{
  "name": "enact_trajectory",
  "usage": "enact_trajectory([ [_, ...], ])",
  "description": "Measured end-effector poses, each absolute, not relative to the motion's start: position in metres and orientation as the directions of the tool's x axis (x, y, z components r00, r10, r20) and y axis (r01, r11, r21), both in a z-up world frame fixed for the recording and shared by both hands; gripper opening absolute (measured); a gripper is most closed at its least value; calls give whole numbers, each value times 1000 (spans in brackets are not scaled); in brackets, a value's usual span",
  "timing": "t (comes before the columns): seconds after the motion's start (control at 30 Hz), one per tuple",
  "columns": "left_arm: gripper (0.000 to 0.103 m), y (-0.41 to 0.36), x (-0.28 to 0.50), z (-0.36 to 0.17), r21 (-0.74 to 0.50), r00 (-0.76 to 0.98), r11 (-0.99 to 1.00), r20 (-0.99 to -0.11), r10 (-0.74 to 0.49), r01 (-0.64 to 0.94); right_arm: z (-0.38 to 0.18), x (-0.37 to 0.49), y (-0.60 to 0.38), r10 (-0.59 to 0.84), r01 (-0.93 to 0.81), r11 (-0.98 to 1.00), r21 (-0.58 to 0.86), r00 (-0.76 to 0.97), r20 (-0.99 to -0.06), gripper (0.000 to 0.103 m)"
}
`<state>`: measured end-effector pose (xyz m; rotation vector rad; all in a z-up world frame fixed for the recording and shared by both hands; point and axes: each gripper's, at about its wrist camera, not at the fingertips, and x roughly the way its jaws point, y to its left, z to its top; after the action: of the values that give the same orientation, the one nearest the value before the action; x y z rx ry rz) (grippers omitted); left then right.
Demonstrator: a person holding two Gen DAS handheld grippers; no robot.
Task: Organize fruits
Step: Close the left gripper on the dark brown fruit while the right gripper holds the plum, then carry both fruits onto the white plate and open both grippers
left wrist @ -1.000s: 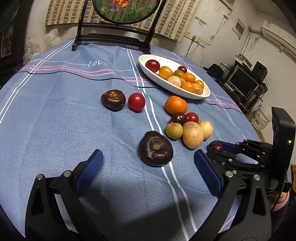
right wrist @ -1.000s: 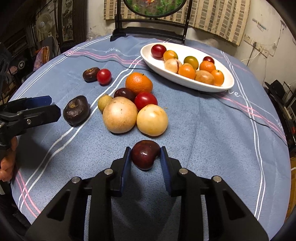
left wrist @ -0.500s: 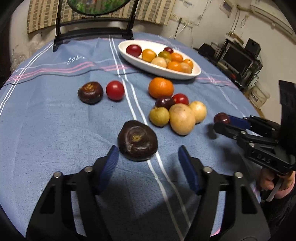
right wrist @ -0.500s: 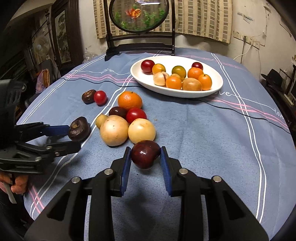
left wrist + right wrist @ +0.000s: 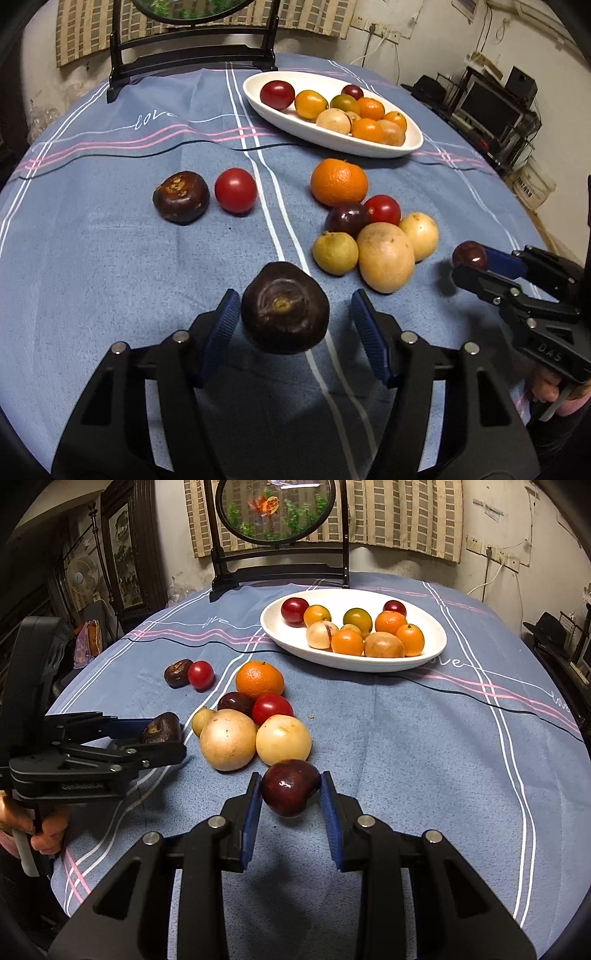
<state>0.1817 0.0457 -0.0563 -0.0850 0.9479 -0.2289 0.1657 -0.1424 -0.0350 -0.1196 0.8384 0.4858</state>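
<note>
Round surface point(image 5: 406, 738) under a blue striped cloth; cluttered room behind, with a framed round goldfish picture point(image 5: 275, 507) standing at the far edge.

Left tool point(image 5: 291, 325): half-spread, blue pads either side of a dark brown wrinkled fruit point(image 5: 284, 312). Left pad looks to touch it; a gap shows at the right pad. Fruit sits on the cloth, not yet gripped by my reading.

Right tool point(image 5: 291, 797): clenched on a dark red plum-like fruit point(image 5: 290, 786), lifted clear of the cloth, shadow beneath it.

Handling, as judgement: brown fruit looks firm-shelled, light, lumpy; take it across its widest middle so it cannot squirt out. Red fruit is glossy, likely slippery and bruisable; gentle squeeze, pads on its flanks.

Containers: one white oval dish point(image 5: 436, 650) at the far side, holding about ten small fruits: red, orange, yellow-green, tan. Room remains at its near-left end.

Loose on the cloth: an orange point(image 5: 339, 181), two red tomatoes, a dark plum, three yellowish fruits in a cluster point(image 5: 384, 254), a second brown fruit point(image 5: 181, 197) apart to the left.
</note>
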Motion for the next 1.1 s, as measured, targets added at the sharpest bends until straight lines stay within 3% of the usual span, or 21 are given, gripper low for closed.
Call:
enact_trajectory([
  [0.13,60,43,181,-57,-143,562,978,-801,-206,155,-35,166,-143,374,-461,882,97,560,-740,32],
  [0.3,47,43,180,-57,-108,568,985,-806,-164,132,-35,167,-146,382,-453,884,115,557,-738,32],
  [0.83,46,51,178,-55,-142,577,982,-795,-190,127,-38,171,-147,426,-472,866,167,519,-741,32],
  [1.1,46,56,185,-19,-162,628,976,-747,-220,148,-12,185,-151,494,-518,834,188,552,-671,32],
])
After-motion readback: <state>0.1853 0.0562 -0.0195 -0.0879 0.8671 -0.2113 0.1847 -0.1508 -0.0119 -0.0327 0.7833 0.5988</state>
